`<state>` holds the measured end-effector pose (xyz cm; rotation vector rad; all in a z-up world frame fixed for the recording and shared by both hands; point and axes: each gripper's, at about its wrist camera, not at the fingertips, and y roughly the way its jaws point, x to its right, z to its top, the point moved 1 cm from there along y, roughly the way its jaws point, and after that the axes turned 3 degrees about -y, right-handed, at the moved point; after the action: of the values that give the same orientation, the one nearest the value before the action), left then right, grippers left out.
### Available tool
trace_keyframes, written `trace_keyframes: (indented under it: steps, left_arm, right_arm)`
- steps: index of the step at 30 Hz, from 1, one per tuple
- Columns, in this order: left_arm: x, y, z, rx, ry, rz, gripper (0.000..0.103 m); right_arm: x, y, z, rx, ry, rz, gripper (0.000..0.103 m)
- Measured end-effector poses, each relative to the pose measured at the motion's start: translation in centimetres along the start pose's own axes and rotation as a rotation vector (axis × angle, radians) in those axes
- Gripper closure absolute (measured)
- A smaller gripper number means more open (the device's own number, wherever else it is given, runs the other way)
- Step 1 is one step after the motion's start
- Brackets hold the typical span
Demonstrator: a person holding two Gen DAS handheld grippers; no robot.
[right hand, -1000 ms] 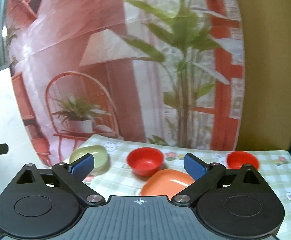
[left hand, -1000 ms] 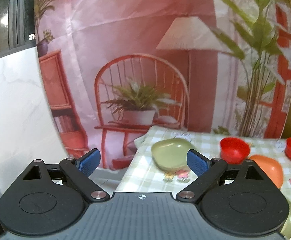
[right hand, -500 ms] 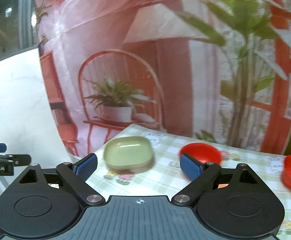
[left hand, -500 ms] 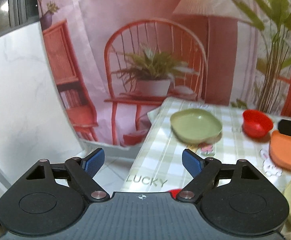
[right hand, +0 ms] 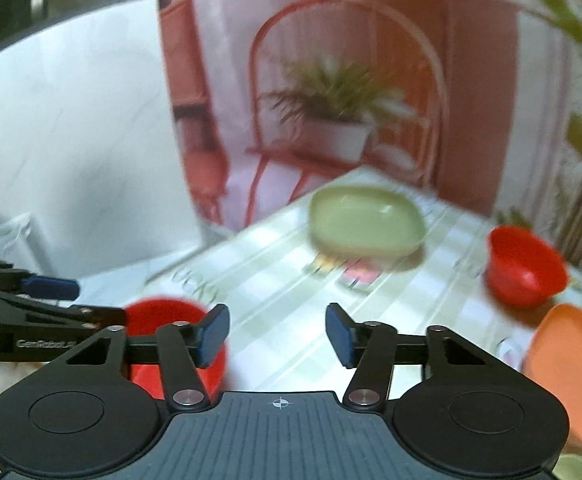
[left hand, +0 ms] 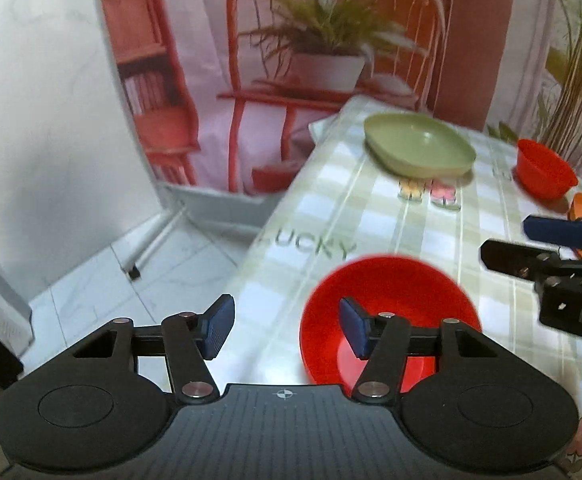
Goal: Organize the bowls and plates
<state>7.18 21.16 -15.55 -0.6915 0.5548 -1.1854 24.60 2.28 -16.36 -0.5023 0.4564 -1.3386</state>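
A: What does the table carry?

B: A checked cloth, and on it, toward the far edge, a green plate. Beside that sits a far red bowl, with an orange plate nearer the right side. Closest to the left corner is a near red bowl.

A: And the tongs?

B: The left tongs are spread wide and empty, hanging over the near red bowl's left rim; one blue pad appears over the bowl's hollow, the other over the bare cloth. The right tongs are likewise parted and grip nothing, pointing at the cloth between the near red bowl and the green plate.

A: Which step seems to be in hand?

B: Probably the left side taking the near red bowl, perhaps to nest it with the far one. That is a judgement only.

A: How should it be done well?

B: Lower until the rim sits between the pads, close firmly on the wall, then lift straight. The bowl lies near the table's edge, so a sideways nudge could push it off.
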Motion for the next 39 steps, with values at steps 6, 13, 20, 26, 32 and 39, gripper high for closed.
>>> trace_keyframes:
  steps: [6,13,20,26,32,39]
  left_arm:
    - [0.2,0.2,-1.7,-0.018,-0.036,0.004,0.051]
    - [0.0,0.7,-2.7,-0.036,-0.139,-0.017,0.083]
    - [0.5,0.5,-3.4,-0.035,-0.177,-0.045,0.092]
    - [1.0,0.3,-3.4,-0.044,-0.173,-0.055,0.092]
    - [2.3,0.0,-2.9,-0.038,-0.141,-0.066,0.092]
    - [4.5,-0.8,-1.6,-0.007,-0.089,-0.084,0.092]
  right_arm:
    - [-1.4,1.0,-1.8,-0.070,-0.002,0.072,0.073]
    - [-1.5,1.0,-2.4,-0.083,0.008,0.114,0.092]
    - [-1.2,0.5,-2.7,-0.077,0.049,0.131,0.094]
    - [-0.4,0.0,-2.9,-0.079,0.086,0.121,0.095]
    - [1.2,-1.2,-2.8,-0.054,0.134,0.105,0.096]
    - [3.3,-3.0,-2.4,-0.011,0.203,0.072,0.096]
